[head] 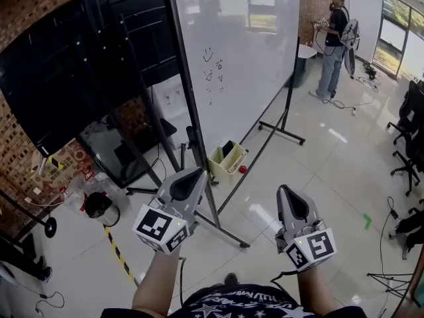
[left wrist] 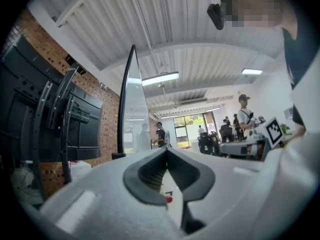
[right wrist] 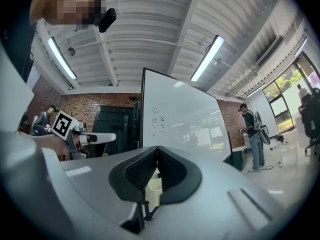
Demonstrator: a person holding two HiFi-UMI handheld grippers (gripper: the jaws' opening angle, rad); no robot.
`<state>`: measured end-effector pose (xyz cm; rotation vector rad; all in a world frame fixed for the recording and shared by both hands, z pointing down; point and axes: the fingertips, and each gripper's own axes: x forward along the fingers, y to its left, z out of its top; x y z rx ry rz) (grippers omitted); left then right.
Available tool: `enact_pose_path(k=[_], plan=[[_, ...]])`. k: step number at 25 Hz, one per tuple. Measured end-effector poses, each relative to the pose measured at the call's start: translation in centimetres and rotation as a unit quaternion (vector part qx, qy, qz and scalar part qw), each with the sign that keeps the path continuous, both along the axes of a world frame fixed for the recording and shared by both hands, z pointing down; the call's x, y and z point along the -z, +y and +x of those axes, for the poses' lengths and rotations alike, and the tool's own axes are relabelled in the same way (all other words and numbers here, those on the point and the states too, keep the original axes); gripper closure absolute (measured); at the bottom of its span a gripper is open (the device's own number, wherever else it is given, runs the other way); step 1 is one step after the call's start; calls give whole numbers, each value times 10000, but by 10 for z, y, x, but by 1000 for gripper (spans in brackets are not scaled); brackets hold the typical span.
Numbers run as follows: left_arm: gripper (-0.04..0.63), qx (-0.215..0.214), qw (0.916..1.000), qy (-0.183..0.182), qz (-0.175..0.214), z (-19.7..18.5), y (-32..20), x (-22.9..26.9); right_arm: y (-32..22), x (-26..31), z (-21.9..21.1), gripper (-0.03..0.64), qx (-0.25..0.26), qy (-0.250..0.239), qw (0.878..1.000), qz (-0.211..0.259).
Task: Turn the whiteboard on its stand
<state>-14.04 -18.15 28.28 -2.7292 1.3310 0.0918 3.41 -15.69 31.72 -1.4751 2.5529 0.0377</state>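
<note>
Fingers (left wrist: 145, 176) on left gripper (head: 197, 172) and right gripper (head: 285, 191) are pressed together, empty; whiteboard (head: 245, 65) stands ahead, its near upright edge closest to the left.

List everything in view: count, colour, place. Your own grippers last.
whiteboard: one, white, black frame, centre, on its stand
screen: one, black, left, by brick wall
bin: one, pale yellow, floor at the stand's foot
small red thing: one, red, floor beside the bin
round container: one, black, floor lower left
person: one, dark top, far back right
office chairs: at least two, black, right edge
left gripper: one, grey, lower centre, jaws together, empty
right gripper: one, grey, lower right, jaws together, empty
</note>
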Motion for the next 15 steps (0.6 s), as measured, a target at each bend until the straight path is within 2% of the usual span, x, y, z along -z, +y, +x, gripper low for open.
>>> enact_pose_path(k=[3,8,15], plan=[[591,-40,9999,-24,149,-5,-26,16,-17,-2,-3,609,-69,13,10000,-64],[591,-7,9999,100,-70,-6,-63,13,-41,0,-10,609,70,103,9999,-74],[591,344,9994,50,-27,-6,-88,9,-92,11,-7,609,296,81,9995,35]])
